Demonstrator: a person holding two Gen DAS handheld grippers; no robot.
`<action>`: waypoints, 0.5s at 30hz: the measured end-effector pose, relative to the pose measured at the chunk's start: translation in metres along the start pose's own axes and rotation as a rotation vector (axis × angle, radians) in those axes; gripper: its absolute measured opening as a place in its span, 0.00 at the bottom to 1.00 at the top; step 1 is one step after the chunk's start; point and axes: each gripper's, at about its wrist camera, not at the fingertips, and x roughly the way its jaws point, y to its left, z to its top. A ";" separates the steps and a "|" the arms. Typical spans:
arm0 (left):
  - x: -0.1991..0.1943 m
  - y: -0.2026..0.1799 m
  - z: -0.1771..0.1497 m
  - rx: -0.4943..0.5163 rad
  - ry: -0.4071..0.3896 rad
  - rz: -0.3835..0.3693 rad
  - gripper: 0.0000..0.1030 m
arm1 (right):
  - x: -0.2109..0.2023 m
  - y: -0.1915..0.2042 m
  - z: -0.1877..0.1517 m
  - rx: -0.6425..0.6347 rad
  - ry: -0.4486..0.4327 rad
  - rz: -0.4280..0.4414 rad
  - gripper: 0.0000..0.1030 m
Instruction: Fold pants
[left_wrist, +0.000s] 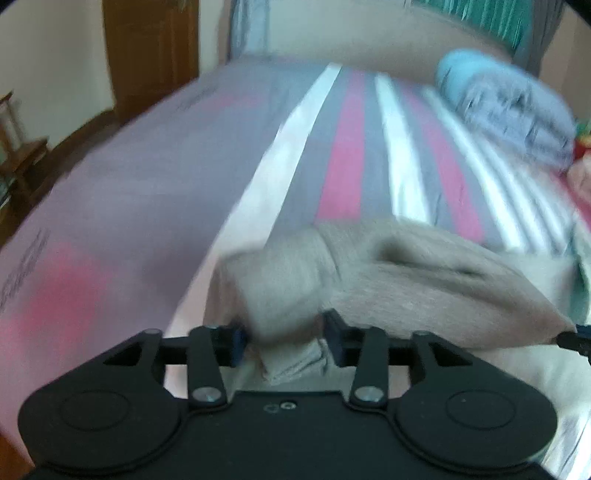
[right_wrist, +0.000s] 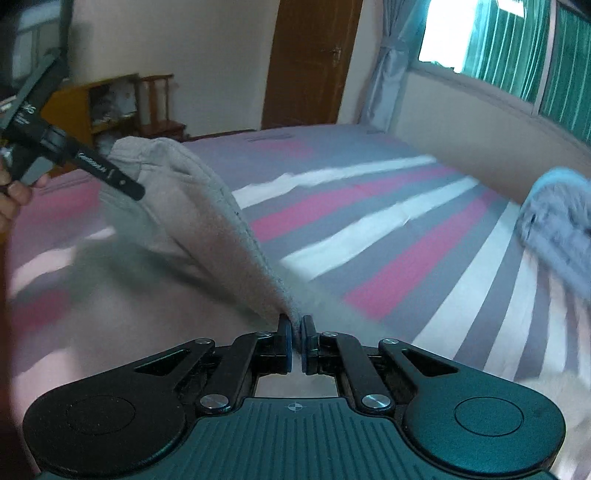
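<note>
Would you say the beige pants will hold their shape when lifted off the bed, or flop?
Probably flop: the beige pants sag between the right gripper and left gripper. The knit looks thick, so likely grippy, not slippery. Probably light.

Brown door (right_wrist: 310, 62), green-curtained window (right_wrist: 517, 48)

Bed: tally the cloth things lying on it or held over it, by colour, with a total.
Beige: 1, the pants, held up over the bed by the left gripper and the right gripper.
Blue-grey: 1, a bundle of cloth at the far side.
Total: 2.
</note>
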 end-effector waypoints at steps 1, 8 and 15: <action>0.001 0.002 -0.012 -0.021 0.032 0.005 0.43 | 0.001 0.008 -0.015 0.019 0.030 0.008 0.04; -0.022 0.020 -0.047 -0.242 0.127 -0.043 0.60 | -0.003 0.010 -0.061 0.248 0.123 0.036 0.24; -0.018 0.051 -0.067 -0.573 0.188 -0.189 0.66 | -0.012 -0.027 -0.073 0.607 0.178 0.069 0.51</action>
